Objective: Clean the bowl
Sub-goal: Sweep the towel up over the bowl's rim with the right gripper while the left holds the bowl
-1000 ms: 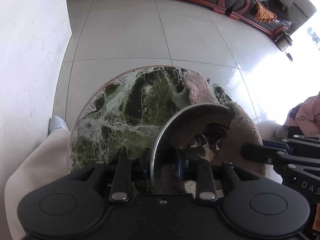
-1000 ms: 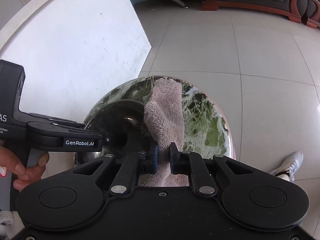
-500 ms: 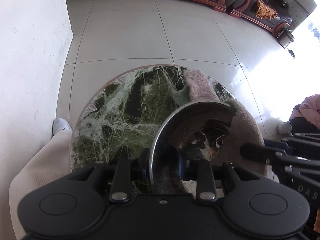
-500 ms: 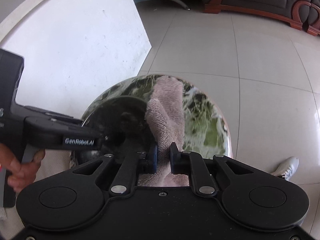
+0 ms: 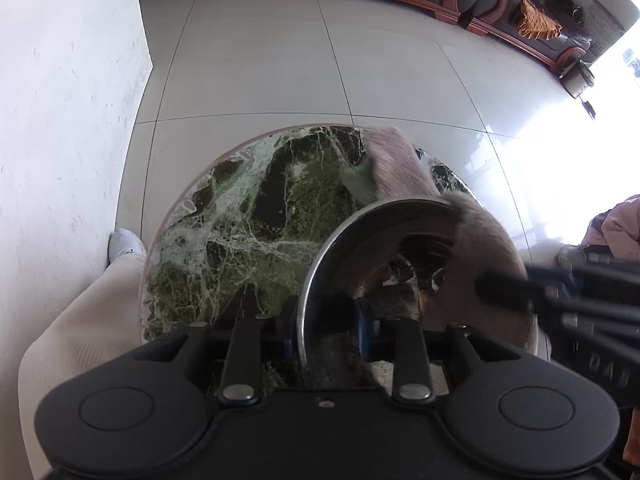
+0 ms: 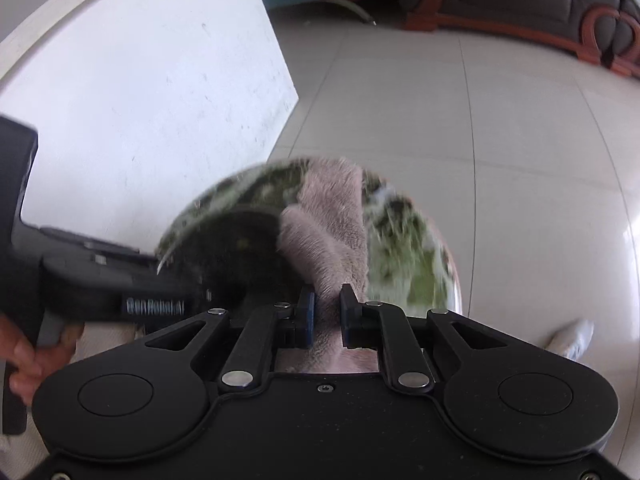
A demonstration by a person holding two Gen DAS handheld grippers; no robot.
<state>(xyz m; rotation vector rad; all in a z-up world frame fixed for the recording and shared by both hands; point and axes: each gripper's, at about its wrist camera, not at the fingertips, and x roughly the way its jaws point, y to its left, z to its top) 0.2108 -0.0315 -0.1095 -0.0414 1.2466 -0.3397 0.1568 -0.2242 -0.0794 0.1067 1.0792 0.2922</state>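
Left wrist view: the left tool pinches the rim of the steel bowl, tipped on edge at lower centre over the round green marble table. The pinkish-brown towel wraps the bowl's right side, and the right tool comes in blurred from the right edge, letters "DAS" just legible on its body. Right wrist view: the right tool is pressed together on the towel at centre frame, the bowl dark and smeared to its left. Only this view shows a hand gripping the left tool's handle; its side label is too blurred to read.
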